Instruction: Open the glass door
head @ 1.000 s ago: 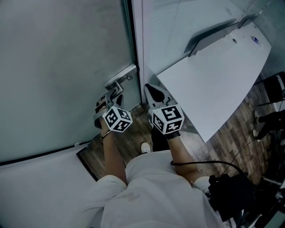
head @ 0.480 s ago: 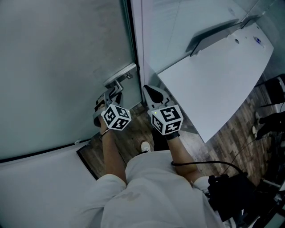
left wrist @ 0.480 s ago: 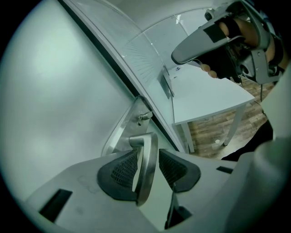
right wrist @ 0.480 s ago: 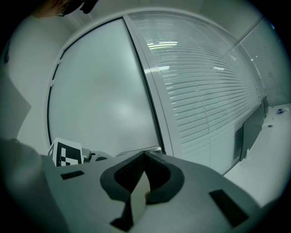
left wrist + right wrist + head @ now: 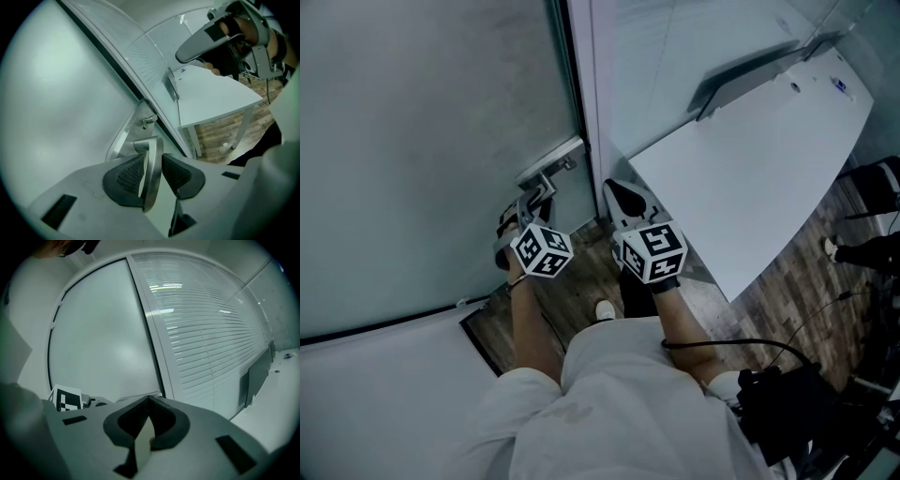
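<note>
At the right edge of the glass door (image 5: pixel 431 141), beside the frame (image 5: pixel 586 84), the handle (image 5: pixel 151 145) lies along the glass, its free end pointing away from the frame. The left gripper (image 5: pixel 528 208) has just been closing its jaws and now grasps the handle. The right gripper (image 5: pixel 623 195), jaws clenched on nothing, hangs just beside it, and a white desk (image 5: pixel 750 178) stands near on the right.

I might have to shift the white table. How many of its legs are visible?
2, both in the left gripper view: one leg near the glass wall, the other at the outer corner of the white table. More may be hidden under its top.
</note>
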`<state>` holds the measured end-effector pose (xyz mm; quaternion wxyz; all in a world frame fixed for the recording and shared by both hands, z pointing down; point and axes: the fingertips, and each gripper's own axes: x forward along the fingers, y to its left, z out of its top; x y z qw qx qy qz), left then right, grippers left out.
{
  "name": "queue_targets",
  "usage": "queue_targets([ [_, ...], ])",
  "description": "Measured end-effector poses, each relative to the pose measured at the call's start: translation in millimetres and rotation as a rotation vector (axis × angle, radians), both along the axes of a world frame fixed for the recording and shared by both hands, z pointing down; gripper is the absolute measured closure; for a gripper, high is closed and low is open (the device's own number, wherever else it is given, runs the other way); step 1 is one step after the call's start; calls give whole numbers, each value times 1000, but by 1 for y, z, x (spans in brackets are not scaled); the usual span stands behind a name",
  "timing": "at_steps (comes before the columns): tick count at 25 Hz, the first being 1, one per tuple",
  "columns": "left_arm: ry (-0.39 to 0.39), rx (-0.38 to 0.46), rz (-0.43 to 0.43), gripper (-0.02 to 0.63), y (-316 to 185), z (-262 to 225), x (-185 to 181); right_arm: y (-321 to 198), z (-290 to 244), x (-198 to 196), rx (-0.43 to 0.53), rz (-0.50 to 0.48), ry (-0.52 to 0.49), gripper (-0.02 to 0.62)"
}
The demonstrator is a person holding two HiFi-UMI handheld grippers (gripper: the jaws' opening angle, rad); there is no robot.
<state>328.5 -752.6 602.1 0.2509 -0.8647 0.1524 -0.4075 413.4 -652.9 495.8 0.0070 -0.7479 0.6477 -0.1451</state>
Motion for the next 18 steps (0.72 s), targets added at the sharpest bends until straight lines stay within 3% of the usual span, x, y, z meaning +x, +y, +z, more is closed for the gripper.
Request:
queue_targets([
  [4, 19, 4, 8, 483, -1, 0, 2, -6, 1, -4, -3, -21, 1, 594],
  [9, 128, -63, -8, 482, -2, 4, 1, -13, 0, -15, -4, -49, 7, 594],
  [18, 146, -26, -8, 482, -1, 2, 0, -13, 1, -20, -7, -63, -1, 594],
])
